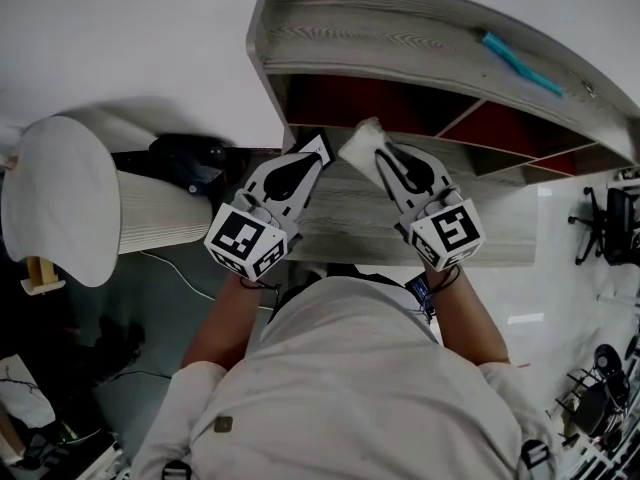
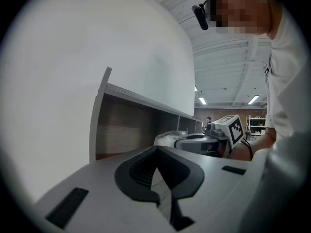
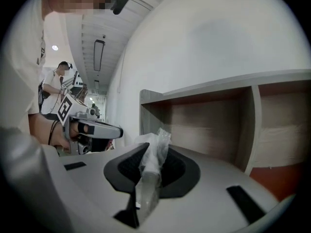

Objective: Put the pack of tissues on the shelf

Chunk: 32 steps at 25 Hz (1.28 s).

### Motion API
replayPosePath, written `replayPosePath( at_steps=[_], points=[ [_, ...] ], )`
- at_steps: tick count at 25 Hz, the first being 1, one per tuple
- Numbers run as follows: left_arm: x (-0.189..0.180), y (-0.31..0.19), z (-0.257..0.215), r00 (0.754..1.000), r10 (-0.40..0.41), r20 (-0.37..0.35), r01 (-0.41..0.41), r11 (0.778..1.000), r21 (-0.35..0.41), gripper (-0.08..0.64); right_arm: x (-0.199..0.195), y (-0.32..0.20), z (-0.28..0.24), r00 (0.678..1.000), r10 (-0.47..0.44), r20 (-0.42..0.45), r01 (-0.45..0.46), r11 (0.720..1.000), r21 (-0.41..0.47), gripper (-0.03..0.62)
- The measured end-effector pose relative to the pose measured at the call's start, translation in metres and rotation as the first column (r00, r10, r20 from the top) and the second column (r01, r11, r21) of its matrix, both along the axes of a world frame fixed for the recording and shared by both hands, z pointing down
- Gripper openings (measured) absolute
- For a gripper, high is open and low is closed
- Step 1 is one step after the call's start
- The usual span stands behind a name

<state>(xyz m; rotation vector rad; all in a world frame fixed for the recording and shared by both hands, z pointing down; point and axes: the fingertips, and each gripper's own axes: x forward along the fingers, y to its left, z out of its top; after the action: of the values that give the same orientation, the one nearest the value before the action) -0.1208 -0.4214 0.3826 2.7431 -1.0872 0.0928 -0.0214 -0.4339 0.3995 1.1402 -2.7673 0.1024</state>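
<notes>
Our right hand-held gripper [image 3: 148,159] pinches the pack of tissues [image 3: 156,144] by its loose plastic end; it could slip at the front edge of the shelf [image 3: 204,93]. Our left hand-held gripper [image 2: 155,152] is closed, empty.

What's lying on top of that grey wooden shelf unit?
A slim turquoise stick lies on the grey wooden shelf unit's top board, toward its right end. That board hides the back of the compartments below it.

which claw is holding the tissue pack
The right claw, at the head view's right: its jaws pinch the clear wrapper of the tissue pack. The left claw is shut on nothing.
</notes>
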Motion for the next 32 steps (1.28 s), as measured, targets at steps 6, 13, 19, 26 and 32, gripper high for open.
replayPosePath(
  at_steps=[6, 13, 19, 26, 32],
  points=[
    [0.012, -0.029, 0.007, 1.000, -0.007, -0.005, 0.007, 1.000, -0.008, 0.016, -0.002, -0.036, 0.006, 1.000, 0.015, -0.020, -0.014, 1.000, 0.002, 0.069],
    [0.024, -0.054, 0.012, 0.999, -0.026, 0.023, 0.026, 1.000, 0.007, 0.017, -0.005, -0.066, 0.013, 0.997, 0.019, -0.072, -0.018, 1.000, 0.015, 0.071],
    [0.031, -0.069, 0.018, 0.998, -0.045, 0.038, 0.045, 0.999, 0.013, 0.016, -0.006, -0.093, 0.027, 0.993, 0.038, -0.114, -0.037, 0.999, 0.008, 0.071],
    [0.032, -0.080, 0.024, 0.997, -0.072, 0.039, 0.071, 0.997, 0.004, 0.017, -0.011, -0.116, 0.041, 0.987, 0.049, -0.155, -0.053, 0.998, -0.019, 0.072],
    [0.033, -0.086, 0.025, 0.996, -0.082, 0.038, 0.082, 0.997, -0.006, 0.016, -0.018, -0.131, 0.058, 0.975, 0.059, -0.214, -0.069, 0.997, -0.043, 0.074]
  ],
)
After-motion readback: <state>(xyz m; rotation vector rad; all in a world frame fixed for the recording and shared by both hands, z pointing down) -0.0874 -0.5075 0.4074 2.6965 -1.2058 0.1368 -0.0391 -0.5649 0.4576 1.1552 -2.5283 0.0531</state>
